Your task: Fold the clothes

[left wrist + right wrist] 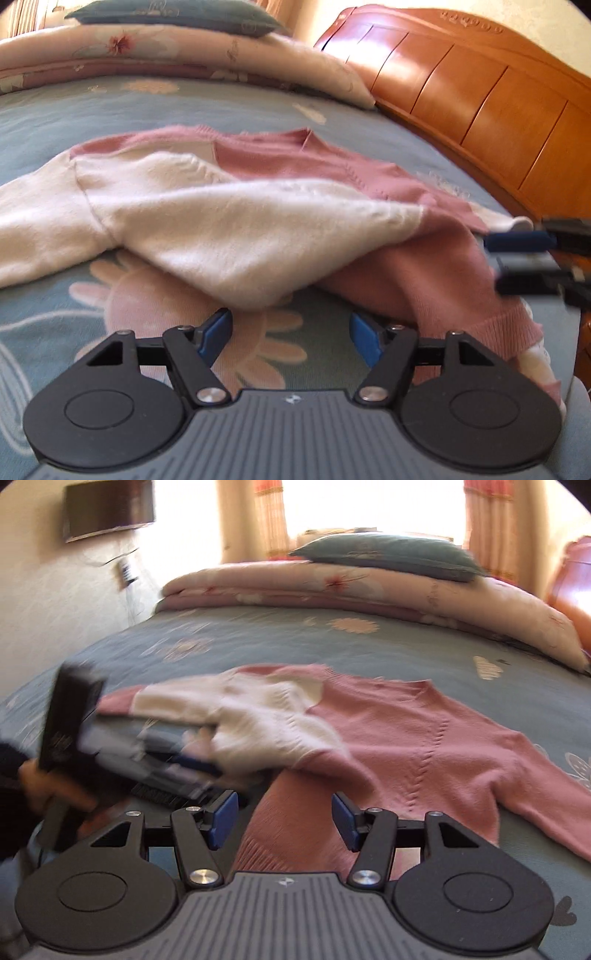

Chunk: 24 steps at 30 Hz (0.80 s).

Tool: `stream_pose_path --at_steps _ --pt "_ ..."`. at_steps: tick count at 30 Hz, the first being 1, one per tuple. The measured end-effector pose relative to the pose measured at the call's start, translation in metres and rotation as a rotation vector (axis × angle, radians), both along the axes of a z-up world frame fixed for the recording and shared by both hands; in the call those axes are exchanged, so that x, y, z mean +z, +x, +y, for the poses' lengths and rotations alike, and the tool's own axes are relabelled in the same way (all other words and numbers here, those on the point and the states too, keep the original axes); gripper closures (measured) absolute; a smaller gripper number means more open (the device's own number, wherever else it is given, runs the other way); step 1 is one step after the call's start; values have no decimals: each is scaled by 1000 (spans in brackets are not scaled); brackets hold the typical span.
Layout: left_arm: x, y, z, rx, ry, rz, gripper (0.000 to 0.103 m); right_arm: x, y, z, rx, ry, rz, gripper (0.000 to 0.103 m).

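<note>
A pink and cream knit sweater [266,192] lies on the blue flowered bedsheet [184,107]. A cream sleeve is folded across its pink body [417,731]. My left gripper [290,334] is open and empty, just short of the folded cream corner. It also shows blurred in the right wrist view [201,762], beside the cream sleeve. My right gripper [284,821] is open, its jaws standing either side of the pink ribbed hem [288,834]. It shows blurred at the right edge of the left wrist view [517,262].
A folded floral quilt [369,590] with a blue pillow [391,555] on top lies at the far side of the bed. A wooden headboard [480,88] runs along the right. A window with curtains [373,506] is behind.
</note>
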<state>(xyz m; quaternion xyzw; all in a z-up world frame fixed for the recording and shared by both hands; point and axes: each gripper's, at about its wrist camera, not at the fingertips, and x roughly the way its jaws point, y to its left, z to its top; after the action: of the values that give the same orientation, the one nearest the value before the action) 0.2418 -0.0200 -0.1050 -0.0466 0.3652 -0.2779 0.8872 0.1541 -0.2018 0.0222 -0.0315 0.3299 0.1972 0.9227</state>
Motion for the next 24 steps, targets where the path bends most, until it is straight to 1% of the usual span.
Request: stream_pose_path --at_steps 3,5,8,10,13,15,16,18,22,24 --pt "8 11 4 12 -47 -19 34 -7 -10 19 117 -85 -1 42" --pt "15 18 9 23 -86 -39 34 -10 -13 34 182 -134 -18 42" --pt "27 29 9 18 -106 -67 34 -14 -9 59 272 -151 -9 42" --pt "34 36 8 12 -127 -79 34 -21 -2 74 295 -171 0 42" --pt "37 44 9 2 -181 -74 33 -33 9 81 266 -224 40 42" --pt "33 48 13 -2 -217 -59 32 -38 17 69 209 -249 78 42" --pt "29 49 14 -4 -228 -50 32 -40 20 61 173 -261 92 45" --pt "23 49 15 -12 -232 -39 32 -36 19 45 124 -265 94 46" --pt "20 43 9 -49 -216 -52 32 -25 18 14 19 -275 76 46" --pt "20 41 3 -72 -218 -56 30 -22 19 2 -20 -272 75 46"
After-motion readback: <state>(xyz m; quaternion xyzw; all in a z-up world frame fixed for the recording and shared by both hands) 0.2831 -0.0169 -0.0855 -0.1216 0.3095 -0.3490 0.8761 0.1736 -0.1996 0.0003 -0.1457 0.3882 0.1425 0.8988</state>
